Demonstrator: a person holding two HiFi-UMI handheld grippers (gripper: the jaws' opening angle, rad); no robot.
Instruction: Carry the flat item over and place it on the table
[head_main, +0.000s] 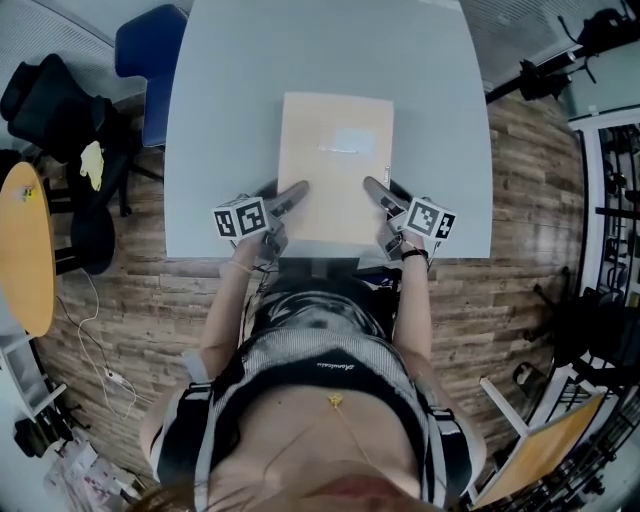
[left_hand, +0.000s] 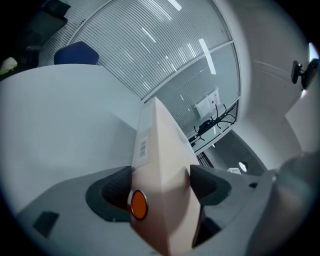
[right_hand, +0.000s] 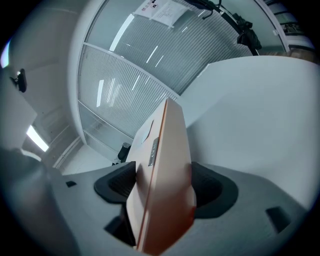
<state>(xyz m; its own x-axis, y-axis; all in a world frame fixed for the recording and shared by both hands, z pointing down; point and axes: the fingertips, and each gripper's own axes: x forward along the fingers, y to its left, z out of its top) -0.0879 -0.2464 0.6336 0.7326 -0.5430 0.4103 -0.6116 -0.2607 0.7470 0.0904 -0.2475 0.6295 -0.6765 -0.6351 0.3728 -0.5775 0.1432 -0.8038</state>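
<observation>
Tan flat box (head_main: 336, 165) over table (head_main: 220, 120)

- Soft, even overhead light; table (head_main: 210, 150) top pale, no glare.
- Bright streaks across the ribbed glass wall (left_hand: 165, 55) beyond the table.
- Gripper views: strong fisheye bend, black corners.
- Flat item (left_hand: 165, 170) over the table is soft-focus up close, its near end shaded.

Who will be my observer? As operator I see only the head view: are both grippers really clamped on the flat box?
Observer: Yes for the left gripper: its jaws press both faces of the box.
Operator: And the right?
Observer: The right gripper is shut on the box too.
Operator: Anything hidden from me?
Observer: A round orange sticker on the box's thin side, by the left jaws.
</observation>
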